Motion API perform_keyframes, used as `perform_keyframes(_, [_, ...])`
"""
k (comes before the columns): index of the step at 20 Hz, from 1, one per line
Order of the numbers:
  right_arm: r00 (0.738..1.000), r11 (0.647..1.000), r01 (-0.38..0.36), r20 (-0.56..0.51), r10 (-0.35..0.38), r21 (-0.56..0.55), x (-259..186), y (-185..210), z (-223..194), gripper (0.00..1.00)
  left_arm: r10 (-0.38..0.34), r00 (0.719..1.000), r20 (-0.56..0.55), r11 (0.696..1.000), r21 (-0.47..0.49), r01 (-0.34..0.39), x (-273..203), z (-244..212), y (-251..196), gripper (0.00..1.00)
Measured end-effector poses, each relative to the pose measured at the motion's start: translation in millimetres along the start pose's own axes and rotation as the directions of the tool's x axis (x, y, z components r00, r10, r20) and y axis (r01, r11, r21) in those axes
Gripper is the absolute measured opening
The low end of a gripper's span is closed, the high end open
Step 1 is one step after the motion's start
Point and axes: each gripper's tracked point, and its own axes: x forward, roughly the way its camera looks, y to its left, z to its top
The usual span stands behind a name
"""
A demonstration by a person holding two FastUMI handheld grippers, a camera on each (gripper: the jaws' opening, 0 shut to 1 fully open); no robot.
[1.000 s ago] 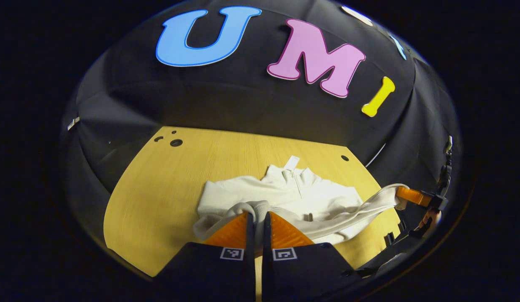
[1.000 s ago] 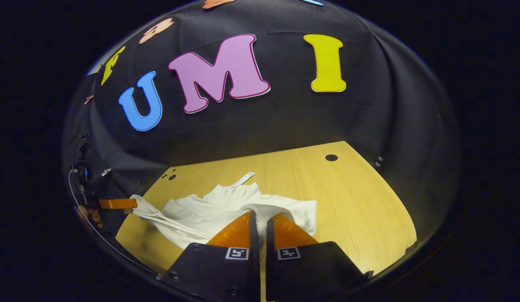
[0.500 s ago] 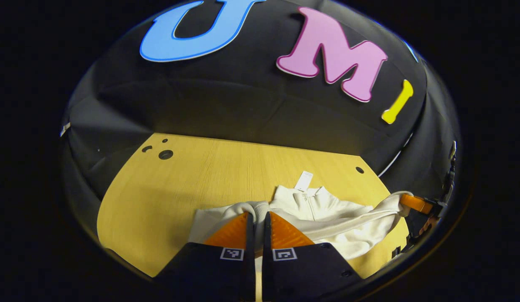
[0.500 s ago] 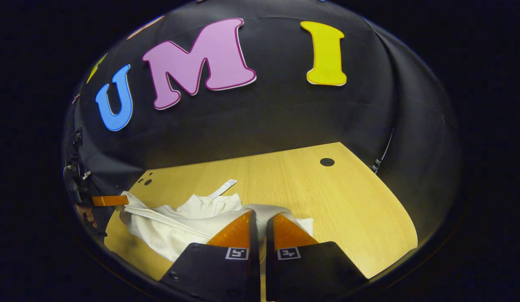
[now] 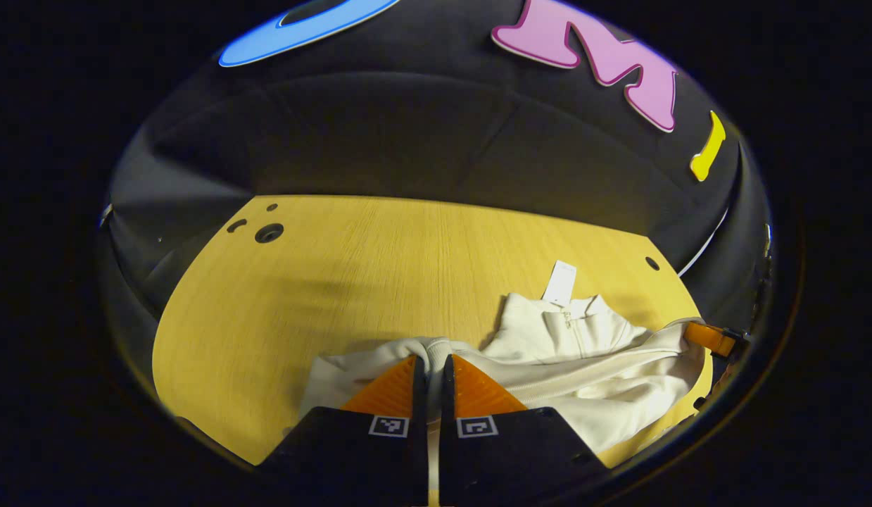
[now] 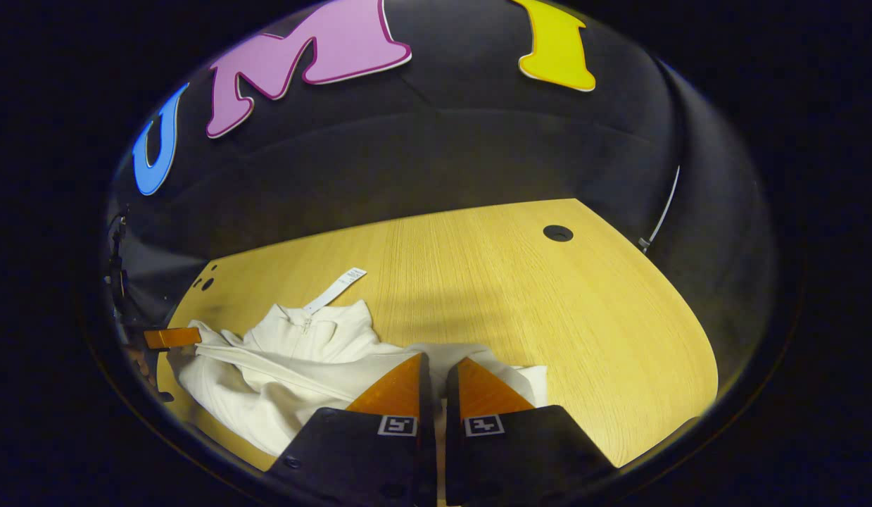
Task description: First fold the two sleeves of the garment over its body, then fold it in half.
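A cream zip-neck garment (image 5: 583, 352) lies crumpled on the wooden table (image 5: 337, 267), its collar away from me with a white tag (image 5: 560, 282) beyond it. My left gripper (image 5: 433, 360) is shut on a rolled edge of its cloth. A taut band of cloth runs from there to my right gripper (image 5: 710, 339) at the far right. In the right gripper view the garment (image 6: 281, 359) lies at the lower left, and my right gripper (image 6: 439, 362) is shut on its cloth. The left gripper (image 6: 172, 338) grips the far end of that band there.
The table (image 6: 548, 303) has a round hole (image 6: 557, 232) near its far right corner and small holes (image 5: 269, 233) at its far left corner. Black cloth walls close in behind and beside the table. A white cable (image 6: 661, 211) hangs on the right wall.
Both grippers have sunk and tipped down toward the table, still holding the cloth. The garment now sits further to the side in each view, with its collar closer.
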Motion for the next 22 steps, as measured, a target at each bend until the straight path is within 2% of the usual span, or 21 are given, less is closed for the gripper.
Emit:
perform_keyframes(5, [0.996,0.999,0.014,-0.091,-0.018,-0.044,24,-2,-32,0.1,0.029,0.998,-0.052,1.0,0.005,-0.029,22,-30,6,0.11])
perform_keyframes(8, [0.995,0.999,0.011,-0.094,-0.015,-0.05,30,-1,-35,0.12,0.031,0.999,-0.032,0.999,-0.012,-0.032,24,-34,7,0.11])
perform_keyframes(13, [0.992,1.0,-0.004,-0.123,0.006,0.018,30,1,-37,0.19,0.044,0.998,-0.039,0.998,0.046,-0.043,28,-35,7,0.21])
perform_keyframes(14, [0.992,0.999,-0.017,-0.126,0.021,0.033,30,6,-36,0.34,0.054,0.998,-0.037,0.997,0.055,-0.052,26,-33,7,0.22])
perform_keyframes(15, [0.992,0.999,-0.014,-0.127,0.019,0.036,27,8,-35,0.43,0.064,0.997,-0.035,0.996,0.058,-0.062,26,-34,8,0.27])
perform_keyframes(16, [0.992,0.999,-0.01,-0.128,0.014,0.031,27,8,-35,0.59,0.062,0.998,-0.031,0.996,0.06,-0.06,26,-35,8,0.29])
perform_keyframes(17, [0.992,1.0,-0.005,-0.129,0.008,0.025,24,9,-35,0.63,0.064,0.998,-0.025,0.996,0.065,-0.062,23,-34,9,0.35])
perform_keyframes(18, [0.992,1.0,0.002,-0.124,0.001,0.019,20,10,-34,0.73,0.072,0.997,-0.023,0.995,0.068,-0.07,20,-32,10,0.39])
perform_keyframes(19, [0.994,1.0,0.004,-0.113,-0.002,0.014,17,10,-32,0.78,0.067,0.998,-0.013,0.996,0.066,-0.066,18,-29,11,0.53])
perform_keyframes(20, [0.994,1.0,0.0,-0.107,0.001,0.014,13,11,-29,0.88,0.066,0.998,0.004,0.996,0.062,-0.066,11,-24,10,0.67])
perform_keyframes(22, [0.995,1.0,0.004,-0.095,-0.003,0.011,4,10,-25,0.99,0.067,0.997,0.041,0.996,0.051,-0.069,2,-17,10,0.95])
